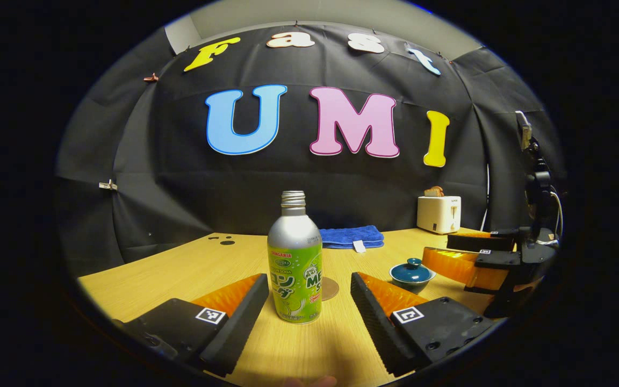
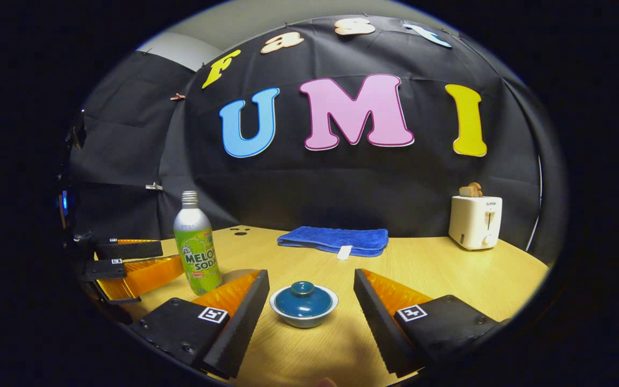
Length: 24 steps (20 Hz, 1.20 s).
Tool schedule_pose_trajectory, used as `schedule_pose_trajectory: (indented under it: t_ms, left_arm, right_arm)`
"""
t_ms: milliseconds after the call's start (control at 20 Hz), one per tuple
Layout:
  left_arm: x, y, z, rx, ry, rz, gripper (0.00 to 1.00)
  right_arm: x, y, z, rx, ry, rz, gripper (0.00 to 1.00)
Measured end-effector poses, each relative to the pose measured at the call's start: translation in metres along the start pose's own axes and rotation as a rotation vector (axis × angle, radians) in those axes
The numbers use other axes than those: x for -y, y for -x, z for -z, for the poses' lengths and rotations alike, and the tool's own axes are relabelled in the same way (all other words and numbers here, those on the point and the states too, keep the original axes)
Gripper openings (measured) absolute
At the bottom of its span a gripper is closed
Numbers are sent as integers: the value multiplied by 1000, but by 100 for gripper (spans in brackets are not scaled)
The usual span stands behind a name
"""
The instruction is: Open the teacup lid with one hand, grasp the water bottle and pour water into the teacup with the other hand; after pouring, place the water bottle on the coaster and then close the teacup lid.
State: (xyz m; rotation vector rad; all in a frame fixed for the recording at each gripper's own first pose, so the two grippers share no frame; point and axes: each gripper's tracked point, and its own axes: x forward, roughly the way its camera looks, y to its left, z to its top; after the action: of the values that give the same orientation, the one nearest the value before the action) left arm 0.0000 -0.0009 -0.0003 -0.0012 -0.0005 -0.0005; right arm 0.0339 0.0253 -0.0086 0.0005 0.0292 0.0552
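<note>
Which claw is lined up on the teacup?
The right claw: the lidded teacup sits between its open fingers. The left claw frames the bottle instead.

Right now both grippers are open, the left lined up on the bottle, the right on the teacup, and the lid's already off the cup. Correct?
Not quite: the lid is on the teacup, as the right gripper view shows. The rest holds: the left gripper is open around the bottle, and the right gripper is open around the teacup.
</note>
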Motion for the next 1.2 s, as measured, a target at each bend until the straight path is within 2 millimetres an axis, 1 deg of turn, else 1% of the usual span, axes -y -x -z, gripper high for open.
schedule_pose_trajectory:
  t_ms: [200, 250, 300, 350, 400, 500, 550, 650, 700, 750, 800, 850, 900, 950, 1000, 1200]
  left_arm:
    - [0, 0, 0, 0, 0, 0, 97]
    - [0, 0, 0, 1, 0, 0, 97]
    - [0, 0, 0, 0, 0, 0, 97]
    - [0, -1, 1, 1, 0, 0, 97]
    - [0, 0, 0, 0, 0, 0, 97]
    - [0, 0, 0, 1, 0, 0, 97]
    - [0, -1, 0, 1, 0, 0, 97]
    - [0, -1, 0, 1, 0, 0, 97]
    - [0, 0, 0, 1, 0, 0, 97]
    - [1, -1, 1, 1, 0, 0, 97]
    - [1, -1, 0, 1, 0, 0, 97]
    - [1, 0, 1, 1, 0, 0, 97]
    - [1, -1, 0, 1, 0, 0, 97]
    - [1, -1, 1, 1, 0, 0, 97]
    - [1, -1, 0, 1, 0, 0, 97]
    - [1, -1, 0, 1, 0, 0, 97]
  right_arm:
    - [1, -17, 13, -84, 0, 11, 97]
    - [1, -21, 16, -107, 2, 12, 95]
    - [0, -24, 19, -123, 6, 9, 88]
    - [0, -28, 21, -139, 10, 7, 84]
    - [0, -31, 23, -156, 13, 8, 77]
    - [0, -35, 28, -185, 9, 9, 68]
    - [-1, -37, 27, -185, 4, 3, 61]
    - [-4, -39, 27, -182, 11, -8, 59]
    - [-6, -39, 28, -184, 18, -13, 46]
    - [-8, -38, 28, -184, 23, -21, 47]
    - [-9, -38, 27, -183, 29, -24, 43]
    - [-9, -37, 27, -182, 33, -23, 34]
    - [-8, -38, 27, -183, 34, -24, 28]
    - [-9, -38, 29, -182, 34, -27, 34]
    - [-10, -37, 27, -176, 33, -34, 31]
    - [-9, -33, 21, -140, 24, -40, 31]
